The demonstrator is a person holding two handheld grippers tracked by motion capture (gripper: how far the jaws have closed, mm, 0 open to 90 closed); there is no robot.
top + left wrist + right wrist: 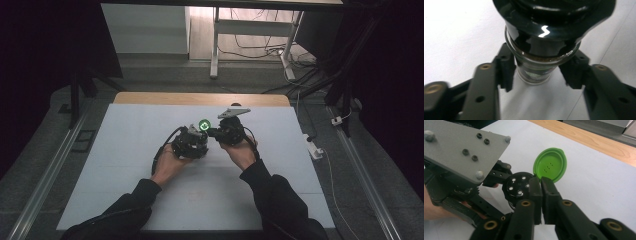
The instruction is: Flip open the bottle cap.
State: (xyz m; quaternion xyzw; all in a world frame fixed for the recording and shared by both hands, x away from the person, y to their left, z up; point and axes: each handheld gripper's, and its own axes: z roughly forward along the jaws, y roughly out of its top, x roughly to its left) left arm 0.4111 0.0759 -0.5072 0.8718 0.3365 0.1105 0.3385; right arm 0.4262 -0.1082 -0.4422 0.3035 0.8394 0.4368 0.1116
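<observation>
Scene: we see a person at a white worktop [125, 165] with a hand-held gripper in each hand, the two brought together near the middle of the surface.
Left hand [170, 162]: we see it palm up under its tool, forearm coming in from the bottom left, dark sleeve down to the wrist.
Left hand-held gripper [536, 72]: we find its jaws clamped from both sides on the glass neck of a small jar [536, 67], just below the black cap; the jar lies along the jaws, its base toward the camera in the left gripper view.
Right hand [241, 152]: we see it wrapped around its tool from below, forearm angled in from the bottom right, wrist bent inward toward the other hand.
Right hand-held gripper [541, 183]: we see its jaws pressed nearly together at the hinge edge of the green lid [550, 165]; we cannot tell for certain whether they pinch the lid's edge or only touch it.
Jar: held off the worktop between the two tools; in the right gripper view its black cap [517, 185] faces us with a ring of round holes.
Green lid: flipped open, standing up beside the cap, its inner face with tiny holes toward the right gripper's camera; in the high view it shows as a green spot [204, 124] between the tools.
</observation>
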